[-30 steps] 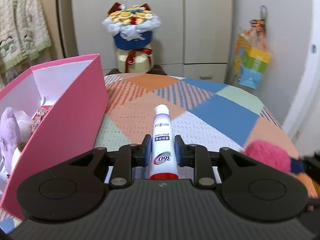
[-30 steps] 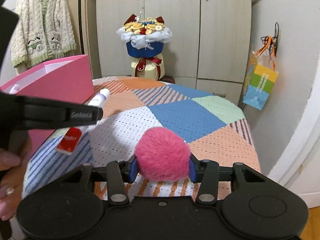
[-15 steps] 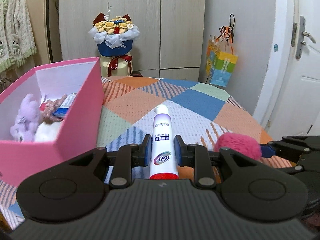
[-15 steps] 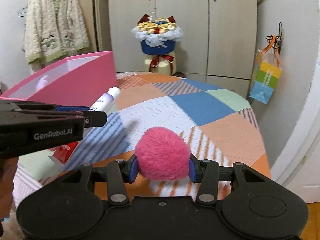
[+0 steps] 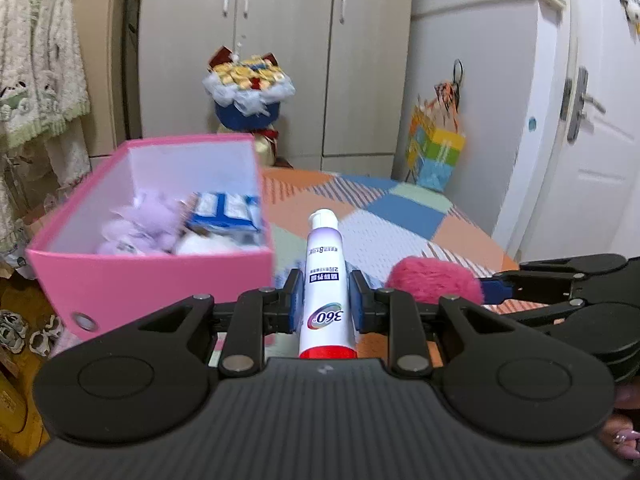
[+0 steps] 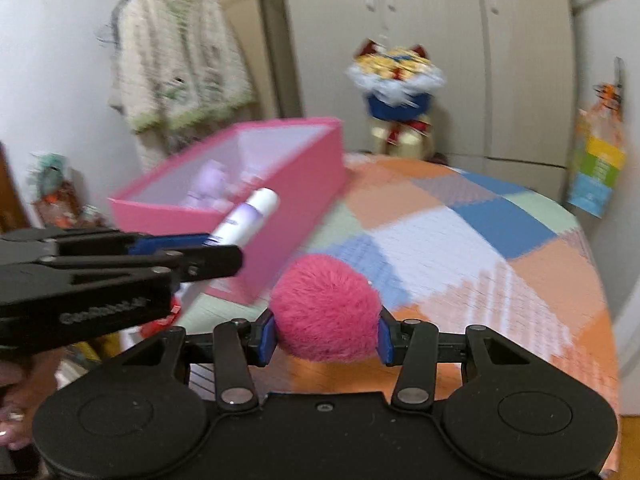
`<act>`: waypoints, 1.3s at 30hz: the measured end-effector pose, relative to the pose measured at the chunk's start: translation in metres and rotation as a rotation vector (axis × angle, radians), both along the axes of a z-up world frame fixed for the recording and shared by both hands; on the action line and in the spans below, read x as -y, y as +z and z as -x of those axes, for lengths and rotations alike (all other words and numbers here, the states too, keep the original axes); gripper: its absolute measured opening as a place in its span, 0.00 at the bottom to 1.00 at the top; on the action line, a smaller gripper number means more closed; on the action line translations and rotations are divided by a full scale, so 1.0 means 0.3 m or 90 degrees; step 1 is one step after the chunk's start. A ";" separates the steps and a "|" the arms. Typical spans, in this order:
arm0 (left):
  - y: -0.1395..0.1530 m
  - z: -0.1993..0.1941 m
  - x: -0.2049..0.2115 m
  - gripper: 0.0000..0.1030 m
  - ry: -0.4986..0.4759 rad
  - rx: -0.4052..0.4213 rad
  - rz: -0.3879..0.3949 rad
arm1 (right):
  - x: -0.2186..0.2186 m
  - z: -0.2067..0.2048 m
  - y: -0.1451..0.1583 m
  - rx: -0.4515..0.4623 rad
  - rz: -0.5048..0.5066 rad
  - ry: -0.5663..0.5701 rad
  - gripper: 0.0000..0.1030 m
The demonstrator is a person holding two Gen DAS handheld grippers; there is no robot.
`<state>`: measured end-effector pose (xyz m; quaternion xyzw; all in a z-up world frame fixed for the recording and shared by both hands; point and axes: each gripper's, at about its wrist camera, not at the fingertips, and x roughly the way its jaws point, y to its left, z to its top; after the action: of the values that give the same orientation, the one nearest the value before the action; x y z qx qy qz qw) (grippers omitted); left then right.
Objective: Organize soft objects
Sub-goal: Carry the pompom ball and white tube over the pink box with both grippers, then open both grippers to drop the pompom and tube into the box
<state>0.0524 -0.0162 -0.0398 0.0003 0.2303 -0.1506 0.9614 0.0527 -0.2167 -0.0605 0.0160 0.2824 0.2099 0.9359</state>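
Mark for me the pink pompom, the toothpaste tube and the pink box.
pink pompom (image 6: pixel 325 307), right wrist view, middle of the fluff.
toothpaste tube (image 5: pixel 323 276), left wrist view, printed body.
pink box (image 5: pixel 152 280), left wrist view, near outer wall.

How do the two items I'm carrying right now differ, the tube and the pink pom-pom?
The tube is slim, smooth and white with a red end and printed label; the pink pom-pom is round, fuzzy and plain pink. The tube sticks out well past the left tool, cap forward; the pom-pom bulges between the pads of the right tool, which stand wider apart. Shared: each is clamped and off the table, near the pink box.
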 end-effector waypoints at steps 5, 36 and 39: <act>0.104 -0.006 -0.136 0.22 0.009 0.029 0.012 | -0.088 -0.021 0.096 0.023 -0.031 0.062 0.50; 0.056 -0.747 -0.404 0.23 0.084 -0.159 -0.015 | -0.550 -0.758 0.130 0.008 0.200 0.262 0.53; 0.047 -0.773 -0.412 0.23 0.089 -0.179 0.005 | -0.554 -0.786 0.112 0.012 0.198 0.270 0.62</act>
<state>0.2844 0.1075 -0.0258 -0.0404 0.3614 -0.0826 0.9279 0.2887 -0.0506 -0.0268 -0.1895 0.2995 0.3557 0.8648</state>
